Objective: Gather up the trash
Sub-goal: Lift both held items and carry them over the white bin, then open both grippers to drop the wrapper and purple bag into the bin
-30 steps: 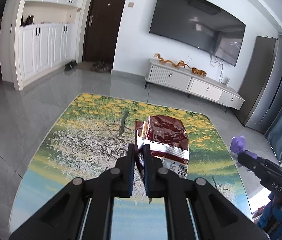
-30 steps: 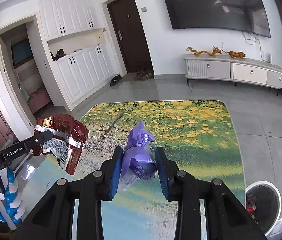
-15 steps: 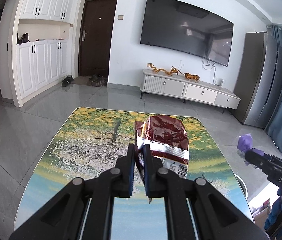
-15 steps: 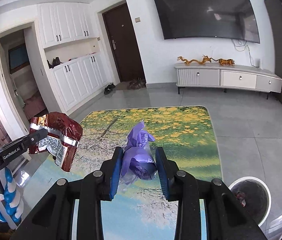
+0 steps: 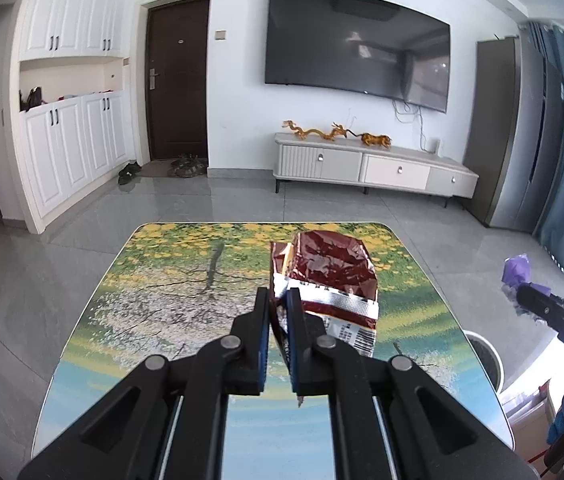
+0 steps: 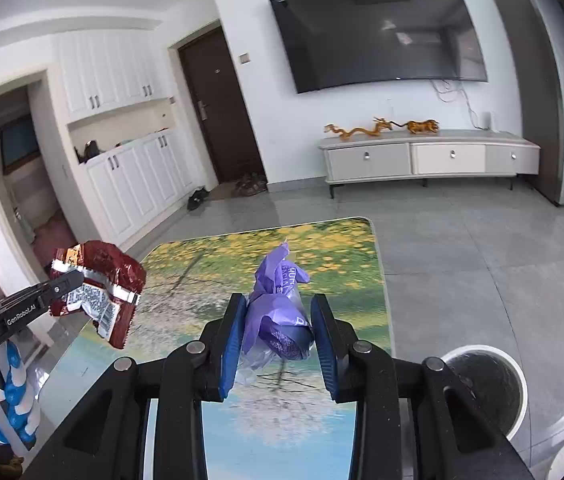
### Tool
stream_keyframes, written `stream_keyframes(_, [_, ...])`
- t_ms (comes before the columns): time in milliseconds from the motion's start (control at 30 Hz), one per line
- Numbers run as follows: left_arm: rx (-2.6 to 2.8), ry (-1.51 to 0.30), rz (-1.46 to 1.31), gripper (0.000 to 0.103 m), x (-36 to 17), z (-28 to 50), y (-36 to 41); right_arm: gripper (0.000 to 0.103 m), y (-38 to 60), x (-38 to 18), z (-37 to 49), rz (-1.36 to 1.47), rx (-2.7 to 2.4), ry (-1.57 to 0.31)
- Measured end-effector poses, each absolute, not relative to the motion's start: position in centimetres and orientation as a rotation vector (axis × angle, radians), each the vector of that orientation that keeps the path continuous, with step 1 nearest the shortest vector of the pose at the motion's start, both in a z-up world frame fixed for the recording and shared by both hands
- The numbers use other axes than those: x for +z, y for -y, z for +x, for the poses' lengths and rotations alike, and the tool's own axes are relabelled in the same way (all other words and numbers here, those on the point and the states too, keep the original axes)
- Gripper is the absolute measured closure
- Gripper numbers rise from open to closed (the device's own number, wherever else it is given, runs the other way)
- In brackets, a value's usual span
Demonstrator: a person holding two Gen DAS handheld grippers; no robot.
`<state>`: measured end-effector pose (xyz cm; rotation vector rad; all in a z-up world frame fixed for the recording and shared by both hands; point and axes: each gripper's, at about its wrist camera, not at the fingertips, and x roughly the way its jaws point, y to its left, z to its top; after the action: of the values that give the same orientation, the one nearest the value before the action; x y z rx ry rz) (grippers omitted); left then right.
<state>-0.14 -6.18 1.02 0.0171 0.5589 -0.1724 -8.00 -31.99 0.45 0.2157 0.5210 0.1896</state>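
My left gripper (image 5: 278,300) is shut on a crumpled dark red snack wrapper (image 5: 330,276) with a silver band, held up above the picture-printed table (image 5: 162,300). That wrapper (image 6: 98,284) and the left gripper (image 6: 68,282) also show at the left of the right wrist view. My right gripper (image 6: 278,312) is shut on a crumpled purple plastic wrapper (image 6: 278,300), lifted over the table (image 6: 342,264). The purple wrapper (image 5: 516,270) and the right gripper (image 5: 522,294) appear at the right edge of the left wrist view.
A white round trash bin (image 6: 486,384) with a dark liner stands on the floor right of the table; its rim (image 5: 484,356) shows past the table's right edge. A TV console (image 5: 374,168), white cabinets (image 5: 70,160) and a dark door (image 5: 178,80) lie beyond grey floor tiles.
Both grippers have swung sideways with their wrappers still held and rolled more level. The trash bin has come further into the right wrist view; the room has shifted across both views.
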Motion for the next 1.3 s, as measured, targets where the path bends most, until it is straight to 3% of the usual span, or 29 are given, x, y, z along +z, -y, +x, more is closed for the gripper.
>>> stream_keyframes(433, [-0.457,-0.668,0.152,0.096,0.2,3.2,21.4,0.071,44.1,-4.1,-10.3,0.380,-0.066,-0.545])
stream_keyframes(767, [-0.617,-0.750,0.321,0.095,-4.9,5.2,36.0,0.071,52.0,-8.1,-10.5,0.482,-0.226,-0.639])
stream_keyframes(1167, [-0.631,-0.895,0.396,0.092,-12.2,7.9,44.8,0.069,55.7,-13.1,-6.9,0.514,-0.295,-0.772])
stream_keyframes(1233, [-0.640,-0.923,0.373,0.089,-13.0,8.4,45.4,0.066,56.1,-13.5,-6.6,0.524,-0.310,-0.782])
stream_keyframes(1300, [-0.653,-0.953,0.349,0.077,-13.6,8.9,45.8,0.055,56.5,-13.3,-6.5,0.519,-0.331,-0.780])
